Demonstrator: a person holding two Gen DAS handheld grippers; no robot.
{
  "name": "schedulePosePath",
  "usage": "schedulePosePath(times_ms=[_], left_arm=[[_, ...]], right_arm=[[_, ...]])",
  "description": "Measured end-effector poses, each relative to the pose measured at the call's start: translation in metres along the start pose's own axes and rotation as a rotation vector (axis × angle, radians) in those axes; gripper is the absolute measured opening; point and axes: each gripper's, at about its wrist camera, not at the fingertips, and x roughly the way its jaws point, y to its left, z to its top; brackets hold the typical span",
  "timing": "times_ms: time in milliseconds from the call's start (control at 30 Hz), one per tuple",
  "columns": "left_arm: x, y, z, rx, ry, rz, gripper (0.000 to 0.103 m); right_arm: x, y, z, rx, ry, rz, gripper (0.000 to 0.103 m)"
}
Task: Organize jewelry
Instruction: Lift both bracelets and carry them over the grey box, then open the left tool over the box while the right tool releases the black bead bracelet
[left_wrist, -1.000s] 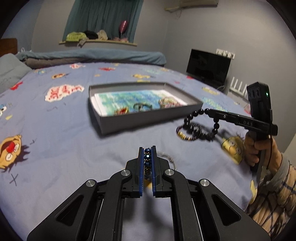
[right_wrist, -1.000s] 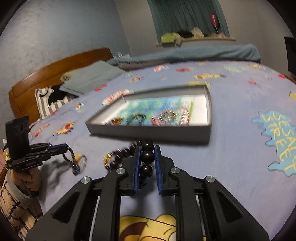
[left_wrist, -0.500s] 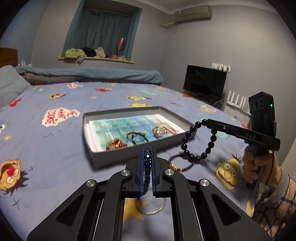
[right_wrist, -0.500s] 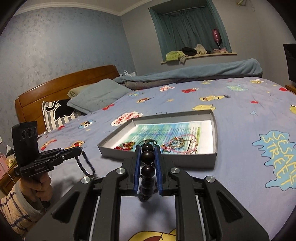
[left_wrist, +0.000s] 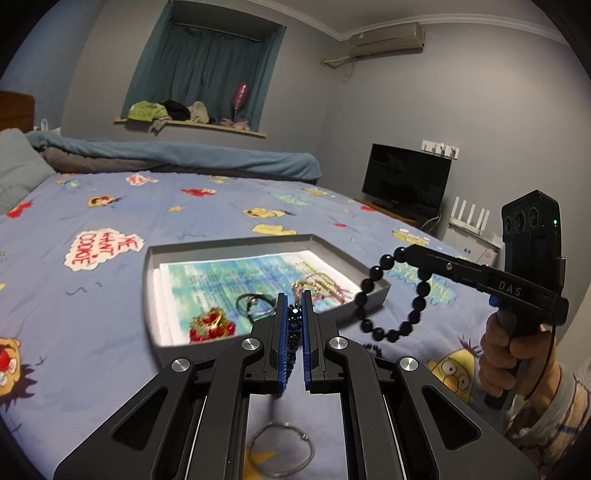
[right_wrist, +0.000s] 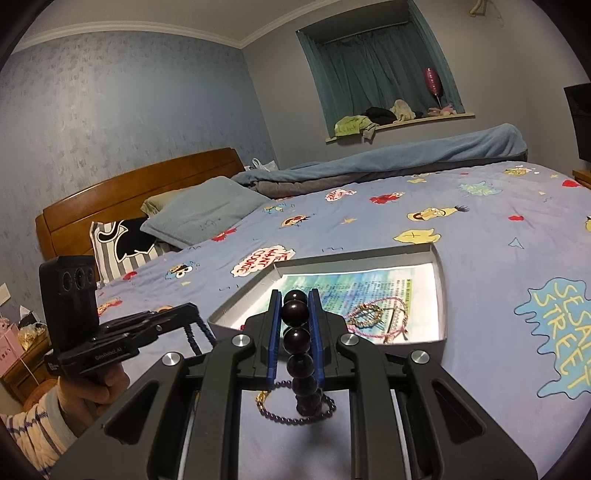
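A shallow grey box lined with printed paper lies on the bed and holds a red ornament, a dark ring bracelet and a gold-pink bracelet. My left gripper is shut on a dark blue beaded bracelet, held above the box's near edge. My right gripper is shut on a black large-bead bracelet, whose loop hangs by the box's right corner. The box also shows in the right wrist view.
A thin silver bangle lies on the blue cartoon bedsheet under my left gripper. A purple bead bracelet with a gold clasp lies under my right gripper. Pillows and a wooden headboard are at the far left.
Both grippers have risen from the sheet with their bracelets and moved toward the box. The black bracelet now hangs free in the air.
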Motion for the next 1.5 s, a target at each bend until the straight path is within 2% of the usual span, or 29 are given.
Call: schedulePosePath(times_ms=[467, 767, 900, 1200, 1500], left_arm=[[0.026, -0.002, 0.033, 0.01, -0.051, -0.017, 0.007], [0.058, 0.004, 0.043, -0.007, -0.034, -0.004, 0.007], [0.075, 0.009, 0.042, -0.015, -0.008, 0.01, 0.007], [0.109, 0.027, 0.025, -0.045, 0.123, 0.093, 0.007], [0.119, 0.038, 0.016, -0.063, 0.201, 0.138, 0.007]], right_arm=[[0.019, -0.006, 0.027, 0.044, -0.091, -0.008, 0.014], [0.051, -0.012, 0.028, 0.052, -0.061, -0.044, 0.014], [0.065, -0.02, 0.023, 0.066, -0.037, -0.07, 0.014], [0.087, -0.048, 0.007, 0.122, 0.063, -0.175, 0.014], [0.093, -0.055, -0.002, 0.12, 0.123, -0.224, 0.014]])
